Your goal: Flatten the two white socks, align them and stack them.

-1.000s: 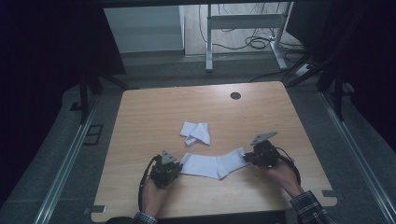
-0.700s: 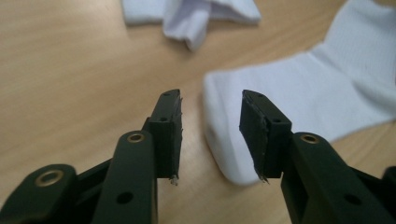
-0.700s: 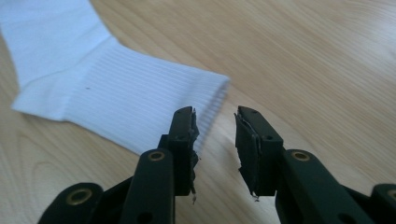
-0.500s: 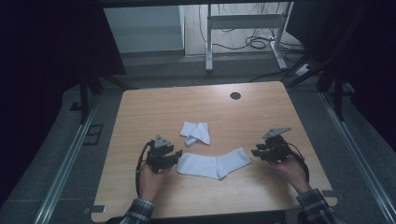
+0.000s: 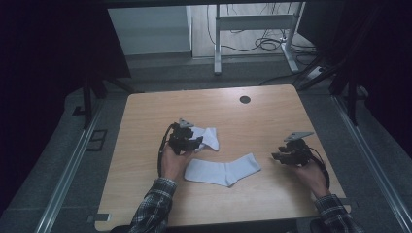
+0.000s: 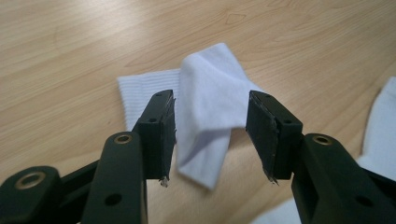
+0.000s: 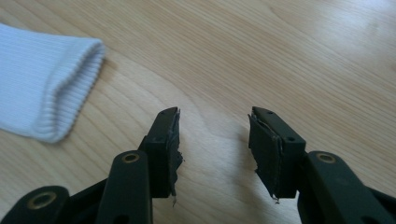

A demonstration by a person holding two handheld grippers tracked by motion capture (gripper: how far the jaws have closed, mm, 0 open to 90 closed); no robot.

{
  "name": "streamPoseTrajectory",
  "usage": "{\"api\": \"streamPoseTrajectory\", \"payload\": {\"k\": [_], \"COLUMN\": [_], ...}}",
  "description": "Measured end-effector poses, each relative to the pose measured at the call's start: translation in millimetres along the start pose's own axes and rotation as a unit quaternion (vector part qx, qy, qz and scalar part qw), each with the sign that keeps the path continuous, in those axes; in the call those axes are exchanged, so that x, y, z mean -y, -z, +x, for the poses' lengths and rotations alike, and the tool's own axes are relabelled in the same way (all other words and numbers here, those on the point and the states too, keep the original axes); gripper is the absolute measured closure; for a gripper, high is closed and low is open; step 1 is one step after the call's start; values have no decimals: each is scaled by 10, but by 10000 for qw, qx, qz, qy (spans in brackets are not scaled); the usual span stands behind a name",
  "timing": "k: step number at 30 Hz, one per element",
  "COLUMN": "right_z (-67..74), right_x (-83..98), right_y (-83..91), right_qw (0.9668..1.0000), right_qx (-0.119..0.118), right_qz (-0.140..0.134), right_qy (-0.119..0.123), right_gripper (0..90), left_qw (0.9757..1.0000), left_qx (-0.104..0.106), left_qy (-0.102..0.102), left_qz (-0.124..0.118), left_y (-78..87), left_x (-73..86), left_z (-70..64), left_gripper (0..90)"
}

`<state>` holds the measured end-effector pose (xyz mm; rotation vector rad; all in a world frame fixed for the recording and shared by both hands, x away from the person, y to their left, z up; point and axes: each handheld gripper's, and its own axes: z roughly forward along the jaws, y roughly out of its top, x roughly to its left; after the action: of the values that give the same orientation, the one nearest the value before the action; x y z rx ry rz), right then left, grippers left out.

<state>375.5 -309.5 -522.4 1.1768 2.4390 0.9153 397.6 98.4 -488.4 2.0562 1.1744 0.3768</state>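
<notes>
On the wooden surface (image 5: 272, 121), two white socks are laid.
Spread fingers of the left gripper (image 6: 211, 135) are held over the folded sock (image 6: 210, 107); the right gripper (image 7: 215, 144) is held spread beside the flat sock (image 7: 42, 79).

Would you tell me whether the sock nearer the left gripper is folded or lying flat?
Folded. In the left gripper view the small sock has one end doubled over its ribbed part, making a raised crease on the table between the open jaws of the left gripper.
</notes>
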Motion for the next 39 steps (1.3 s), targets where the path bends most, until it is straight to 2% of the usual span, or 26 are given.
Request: {"api": "streamPoseTrajectory", "payload": {"k": [3, 6, 9, 12, 14, 15, 18, 20, 21, 22, 26, 32, 34, 35, 37, 39], "right_z": [-37, -44, -43, -40, -36, -35, -33, -32, -32, -32, -29, -31, -31, -30, -25, -22], "right_x": [21, 31, 35, 34, 33, 33, 34, 34, 35, 35, 35, 38, 39, 39, 38, 36], "right_y": [-1, -16, -30, -35, -39, -39, -41, -41, -42, -42, -42, -45, -45, -45, -44, -46], "right_qw": [10000, 10000, 10000, 10000, 9999, 10000, 10000, 10000, 10000, 10000, 10000, 9999, 9999, 9999, 10000, 10000], "right_qx": [44, 54, 32, 28, 30, 27, 22, 21, 23, 23, 18, 8, 9, 8, -8, -12], "right_qz": [-22, 8, 15, 5, -5, -4, -10, -13, -14, -14, -10, -34, -36, -34, -32, -33], "right_qy": [29, 56, 80, 93, 96, 92, 91, 86, 90, 90, 79, 103, 104, 108, 93, 93], "right_gripper": [503, 490, 482, 474, 469, 468, 466, 465, 464, 464, 460, 457, 458, 457, 457, 456], "left_qw": [9999, 9997, 9993, 9987, 9984, 9983, 9984, 9988, 9990, 9990, 9987, 9956, 9947, 9943, 9938, 9942], "left_qx": [46, -12, 4, 82, 173, 228, 339, 363, 392, 392, 437, 471, 351, 224, -30, -184], "left_qy": [81, 85, 171, 256, 297, 341, 330, 280, 197, 197, -6, -399, -561, -692, -903, -951], "left_qz": [100, 236, 320, 440, 453, 424, 298, 166, 16, 16, -255, -699, -790, -781, -653, -461], "left_y": [-135, -244, -315, -362, -364, -356, -285, -224, -147, -147, 8, 332, 444, 494, 527, 450], "left_x": [-24, -16, 14, 43, 44, 33, -68, -155, -273, -273, -539, -984, -1078, -1114, -1123, -1043], "left_z": [7, 17, 33, 43, 42, 35, -17, -63, -122, -122, -265, -522, -575, -595, -608, -580], "left_gripper": [519, 524, 556, 659, 801, 836, 865, 865, 865, 866, 865, 865, 865, 865, 863, 861]}}
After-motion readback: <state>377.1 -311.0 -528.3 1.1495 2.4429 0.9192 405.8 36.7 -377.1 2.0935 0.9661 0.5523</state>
